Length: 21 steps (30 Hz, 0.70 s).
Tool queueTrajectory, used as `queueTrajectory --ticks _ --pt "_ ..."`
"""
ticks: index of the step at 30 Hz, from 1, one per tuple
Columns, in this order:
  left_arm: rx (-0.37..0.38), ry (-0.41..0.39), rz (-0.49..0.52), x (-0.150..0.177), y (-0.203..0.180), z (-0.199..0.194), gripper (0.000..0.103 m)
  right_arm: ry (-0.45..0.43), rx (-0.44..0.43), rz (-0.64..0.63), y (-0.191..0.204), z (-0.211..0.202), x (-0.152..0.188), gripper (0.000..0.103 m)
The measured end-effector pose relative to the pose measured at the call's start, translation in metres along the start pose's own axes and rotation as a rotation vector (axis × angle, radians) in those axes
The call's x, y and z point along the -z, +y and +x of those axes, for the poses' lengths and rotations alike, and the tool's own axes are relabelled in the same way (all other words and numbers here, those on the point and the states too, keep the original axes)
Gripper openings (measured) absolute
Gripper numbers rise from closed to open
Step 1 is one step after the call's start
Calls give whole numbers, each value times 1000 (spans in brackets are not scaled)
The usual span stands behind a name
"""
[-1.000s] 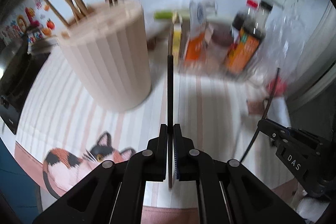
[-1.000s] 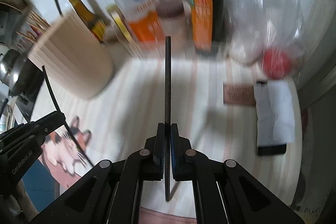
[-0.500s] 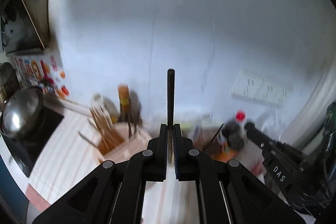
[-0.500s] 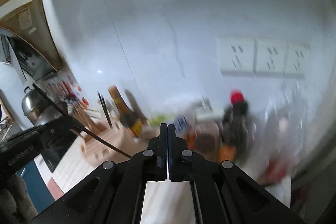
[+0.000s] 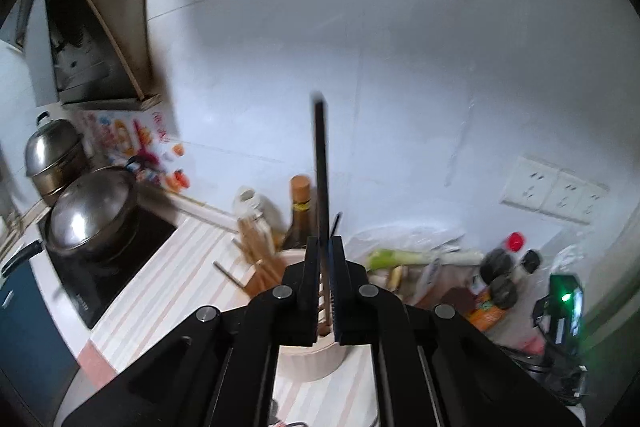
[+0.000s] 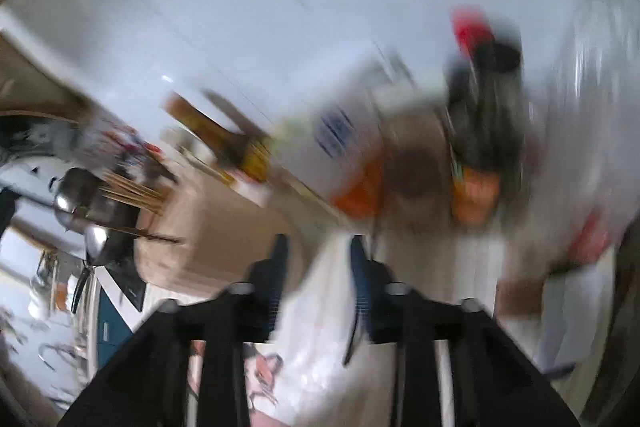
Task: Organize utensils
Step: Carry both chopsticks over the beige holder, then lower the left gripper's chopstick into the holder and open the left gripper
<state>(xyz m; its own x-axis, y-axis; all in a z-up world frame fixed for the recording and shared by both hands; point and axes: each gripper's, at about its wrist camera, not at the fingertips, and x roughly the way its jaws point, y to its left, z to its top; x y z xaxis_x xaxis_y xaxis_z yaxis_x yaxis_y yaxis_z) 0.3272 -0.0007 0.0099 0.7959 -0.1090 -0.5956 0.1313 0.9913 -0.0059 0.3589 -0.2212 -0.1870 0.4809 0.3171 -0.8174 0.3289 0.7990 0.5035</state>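
My left gripper [image 5: 325, 261] is shut on a black chopstick [image 5: 321, 163] that stands upright between its pads. It hangs just above the beige ribbed utensil holder [image 5: 306, 359], where several wooden chopsticks [image 5: 256, 245] lean. The right wrist view is badly blurred. There my right gripper [image 6: 318, 243] has its jaws apart and opening over the striped counter, right of the holder [image 6: 208, 227]. No pad presses on anything. A thin dark streak [image 6: 351, 331] runs along its right finger; I cannot tell what it is.
Steel pots [image 5: 86, 215] sit on a black hob [image 5: 116, 267] at the left. Sauce bottles [image 5: 498, 279], a leek [image 5: 400, 259] and plastic bags crowd the back wall. Wall sockets [image 5: 556, 195] are at the right. A cat-print mat [image 6: 260, 367] covers the counter's front.
My left gripper has lifted its black chopstick from low over the counter to above the holder. The right gripper's jaws have parted, and the chopstick it held a second ago no longer stands between them.
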Motion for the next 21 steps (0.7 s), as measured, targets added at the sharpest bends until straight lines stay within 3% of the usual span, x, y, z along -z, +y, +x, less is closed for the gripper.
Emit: queueTrajectory --ticks 9,10,11,12,16,21 --pt "-98 12 30 -3 -11 16 1 168 64 100 -38 131 -11 36" --pt "-104 13 33 -4 -12 17 1 173 64 106 -41 139 -15 13" --pt "-113 15 37 -4 -11 18 1 173 54 107 -42 146 -16 6" --pt "-115 18 36 -4 -11 19 1 161 54 102 -42 147 -16 5" --pt "-112 35 5 -4 1 19 2 61 6 45 -28 113 -14 5" --pt "-129 35 -54 -7 27 8 11 -149 -95 -53 5 23 -24 5"
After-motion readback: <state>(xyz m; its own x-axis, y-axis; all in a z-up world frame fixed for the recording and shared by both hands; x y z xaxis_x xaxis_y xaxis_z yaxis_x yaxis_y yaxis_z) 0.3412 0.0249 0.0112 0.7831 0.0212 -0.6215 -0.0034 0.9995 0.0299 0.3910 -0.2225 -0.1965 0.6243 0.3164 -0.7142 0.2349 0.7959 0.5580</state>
